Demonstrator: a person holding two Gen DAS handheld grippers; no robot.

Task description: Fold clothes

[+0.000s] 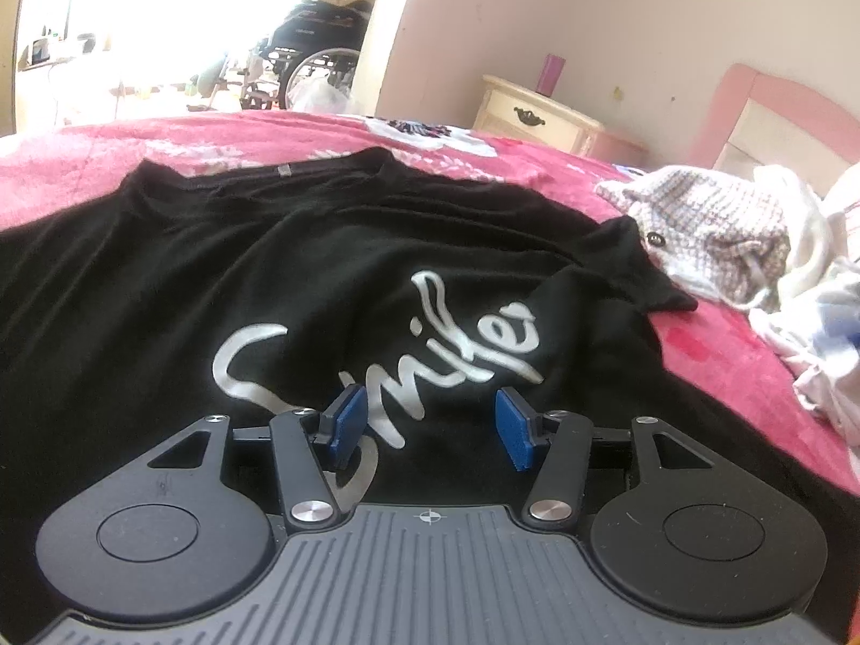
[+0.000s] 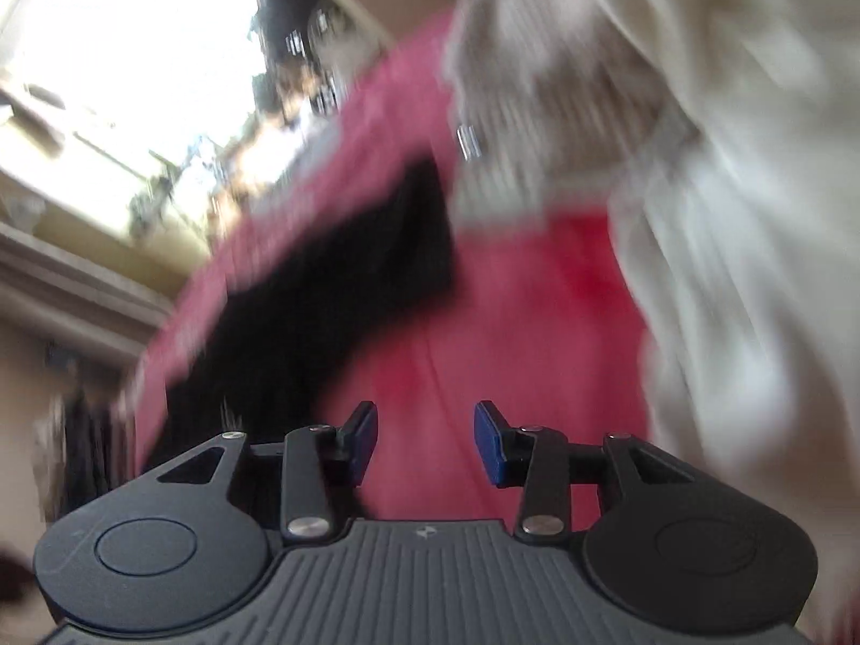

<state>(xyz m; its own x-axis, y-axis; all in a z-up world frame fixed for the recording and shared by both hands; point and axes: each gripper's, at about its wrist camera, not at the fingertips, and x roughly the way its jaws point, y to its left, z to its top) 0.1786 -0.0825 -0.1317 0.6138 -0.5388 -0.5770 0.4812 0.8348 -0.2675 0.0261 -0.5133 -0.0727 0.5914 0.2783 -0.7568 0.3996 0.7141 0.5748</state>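
**Black "Smile" shirt spread out on the pink bed**

Lying flat on the pink blanket [image 1: 715,376] is a black T-shirt [image 1: 161,279]. Its front faces up. Big silver letters [image 1: 376,360] on the chest spell "Smile" in loopy writing. The neck hole sits at the far side, with a small grey tag [image 1: 285,171] inside the collar. One short sleeve [image 1: 639,274] sticks out to the right, and its tip lies just beside a knitted grey and white thing [image 1: 720,247] with a dark button on it. The cloth has soft wrinkles near the collar and along the sleeve. More pale clothes [image 1: 817,355] are heaped at the right edge of the bed.

The left gripper [image 1: 430,427] hangs low over the bottom part of the shirt, right above the silver word. Its two blue pads [image 1: 352,414] stand apart, about halfway wide, and nothing is pinched between them.

The right gripper [image 2: 424,443] shows in a very blurry picture. Its jaws stand partly apart too, with nothing between them. Under it is pink blanket [image 2: 510,322]. A black piece of the shirt [image 2: 333,290] lies up and to the left of it, and pale cloth [image 2: 725,188] fills the right side.

Behind the bed are a cream nightstand [image 1: 537,113], a pink headboard [image 1: 779,107] and a wheelchair [image 1: 317,64] near a bright window.
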